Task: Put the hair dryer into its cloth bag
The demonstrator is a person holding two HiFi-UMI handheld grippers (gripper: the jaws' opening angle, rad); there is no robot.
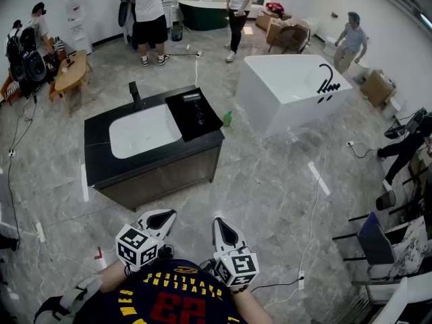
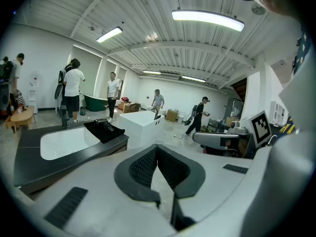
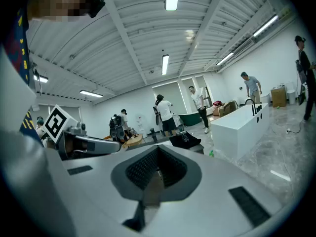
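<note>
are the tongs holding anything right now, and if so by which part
Nothing is held: the left tongs and the right tongs are both shut and empty, well short of the dark vanity counter.

Dark shirt (image 1: 145, 302): red "23", yellow "CLEVELAND" curved beside it, both upside down in head view. Other yellow letters at shirt edge, cut off.

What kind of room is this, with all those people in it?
Probably a big workshop or showroom with bathroom things: a white bathtub stands alone on the tiled floor, a dark sink cabinet nearby, a green tub at the back.
</note>
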